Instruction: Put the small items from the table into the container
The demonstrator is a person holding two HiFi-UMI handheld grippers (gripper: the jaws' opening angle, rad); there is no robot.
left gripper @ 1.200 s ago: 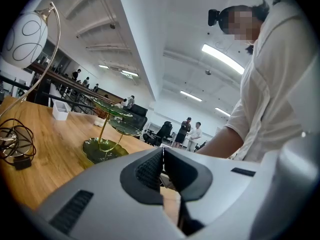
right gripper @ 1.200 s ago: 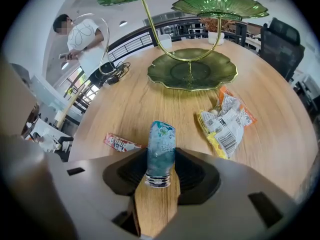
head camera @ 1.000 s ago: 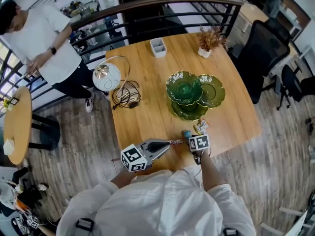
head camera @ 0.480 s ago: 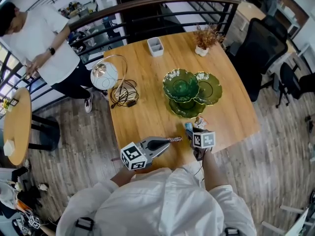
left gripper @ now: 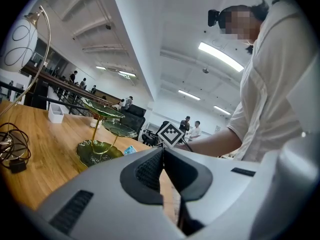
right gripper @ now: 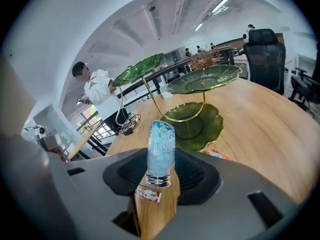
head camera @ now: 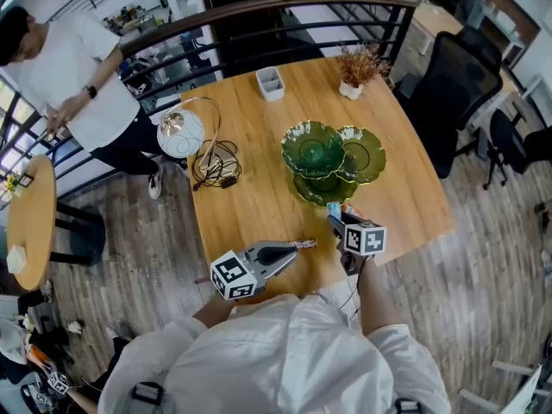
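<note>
A green glass stand (head camera: 312,152) of three leaf-shaped dishes on gold stems sits near the middle of a square wooden table (head camera: 259,205), and all three dishes show only bare glass. The right gripper (head camera: 336,216) is held above the table's near edge, just in front of the lowest dish. Its jaws are spread wide and clamped on the sides of a small blue-and-white bottle (right gripper: 161,149), whose silver cap end points back toward the hand. Below that gripper, a small red-and-white wrapper (right gripper: 148,194) lies on the wood. An orange wrapper (right gripper: 218,154) lies just beside the rim of the lowest dish. The left gripper (head camera: 307,244) is held nearly level over the near edge, jaws pressed together with nothing between them. At the far edge stands a small white divided tray (head camera: 270,83), whose contents cannot be made out, and a potted dried plant (head camera: 354,69). A white globe lamp (head camera: 181,134) and a tangle of dark cables (head camera: 217,166) sit on the table's left side. Beyond the table runs a curved dark railing (head camera: 285,11). A person in a white shirt (head camera: 78,67) stands at the left near a small round table (head camera: 30,218). A black office chair (head camera: 461,89) is at the right on a wood-plank floor (head camera: 138,257).
</note>
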